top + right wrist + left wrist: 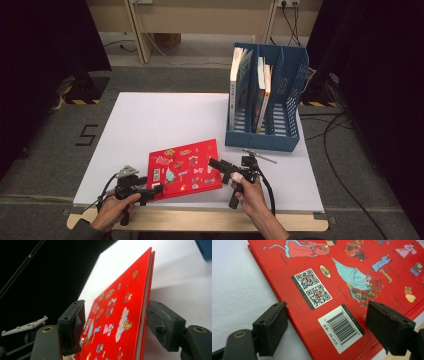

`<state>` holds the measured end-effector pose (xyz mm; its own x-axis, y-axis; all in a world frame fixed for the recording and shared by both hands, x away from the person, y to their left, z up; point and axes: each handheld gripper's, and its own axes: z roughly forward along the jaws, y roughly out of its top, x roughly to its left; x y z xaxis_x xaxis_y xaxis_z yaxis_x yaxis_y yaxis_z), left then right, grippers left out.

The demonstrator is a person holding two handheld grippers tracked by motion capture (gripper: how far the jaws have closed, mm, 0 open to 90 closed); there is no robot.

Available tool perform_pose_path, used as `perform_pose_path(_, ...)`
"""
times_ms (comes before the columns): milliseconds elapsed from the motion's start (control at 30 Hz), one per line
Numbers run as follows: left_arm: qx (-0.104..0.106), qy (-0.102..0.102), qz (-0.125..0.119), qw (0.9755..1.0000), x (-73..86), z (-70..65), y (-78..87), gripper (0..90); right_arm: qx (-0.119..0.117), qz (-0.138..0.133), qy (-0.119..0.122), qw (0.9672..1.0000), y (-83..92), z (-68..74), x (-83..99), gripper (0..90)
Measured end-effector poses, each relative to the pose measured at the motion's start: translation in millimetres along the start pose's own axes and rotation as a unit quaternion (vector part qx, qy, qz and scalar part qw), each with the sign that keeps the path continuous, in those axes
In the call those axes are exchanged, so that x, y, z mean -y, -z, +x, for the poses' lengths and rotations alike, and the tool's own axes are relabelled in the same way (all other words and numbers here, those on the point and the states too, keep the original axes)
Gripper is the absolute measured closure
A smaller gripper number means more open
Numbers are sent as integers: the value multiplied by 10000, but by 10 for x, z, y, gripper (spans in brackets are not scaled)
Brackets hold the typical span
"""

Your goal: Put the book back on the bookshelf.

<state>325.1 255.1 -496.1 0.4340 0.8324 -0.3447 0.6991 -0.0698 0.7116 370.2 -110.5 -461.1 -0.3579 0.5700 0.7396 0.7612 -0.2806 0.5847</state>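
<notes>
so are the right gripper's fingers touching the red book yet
Partly. In the right gripper view one finger presses the red book underneath, while a gap separates the other finger from its cover.

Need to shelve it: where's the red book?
High view: red book lies near the table's front edge, between both grippers, left of the blue rack.

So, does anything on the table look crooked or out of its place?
Yes, the red book. It lies askew on the white table, turned against the table's edges, its near corner at the front edge by the left gripper. The other books stand upright in the blue file rack.
</notes>
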Motion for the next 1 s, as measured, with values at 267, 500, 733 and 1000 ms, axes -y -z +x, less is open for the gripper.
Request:
perform_pose_path(267,303,342,-55,9989,-7,77,13,161,-221,-167,247,9993,4,194,-138,362)
perform_pose_path(500,553,681,-108,9961,-15,147,25,154,-273,-264,486,9981,-31,406,-251,382)
perform_pose_path(733,897,1118,-200,9895,-14,240,37,145,-268,-161,1218,9921,-143,822,-426,380)
perform_pose_path(1000,1082,1227,-227,9863,-17,308,58,142,-450,-126,1324,9901,-230,1021,-505,381)
